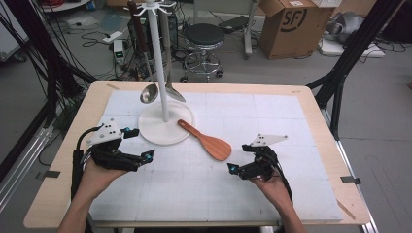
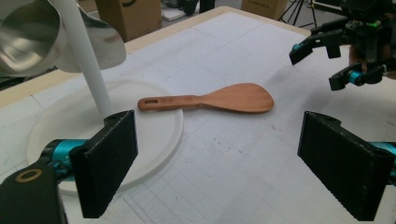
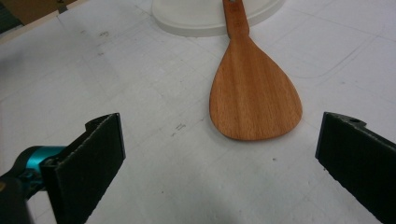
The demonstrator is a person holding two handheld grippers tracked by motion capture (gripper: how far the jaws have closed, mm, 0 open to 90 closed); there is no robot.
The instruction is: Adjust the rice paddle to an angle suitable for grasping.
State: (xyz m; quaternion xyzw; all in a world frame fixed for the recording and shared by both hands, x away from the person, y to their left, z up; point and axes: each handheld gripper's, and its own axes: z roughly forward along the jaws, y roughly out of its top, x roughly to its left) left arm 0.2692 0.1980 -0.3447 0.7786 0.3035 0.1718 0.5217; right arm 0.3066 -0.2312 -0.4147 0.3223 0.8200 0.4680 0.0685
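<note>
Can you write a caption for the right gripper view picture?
Open right gripper facing the wide end of a wooden spatula whose handle rests on the white stand base.

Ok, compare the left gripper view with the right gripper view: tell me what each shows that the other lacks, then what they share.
Left gripper view alone: the white pole of the rack, a steel ladle hanging beside it, the right gripper farther off with jaws apart, and the hole in the wooden spatula's handle end.

Right gripper view alone: the spatula's blade close up, with its wood grain.

Both: the spatula with its handle lying on the rack's round white base, the white table mat, and two open black jaws.
</note>
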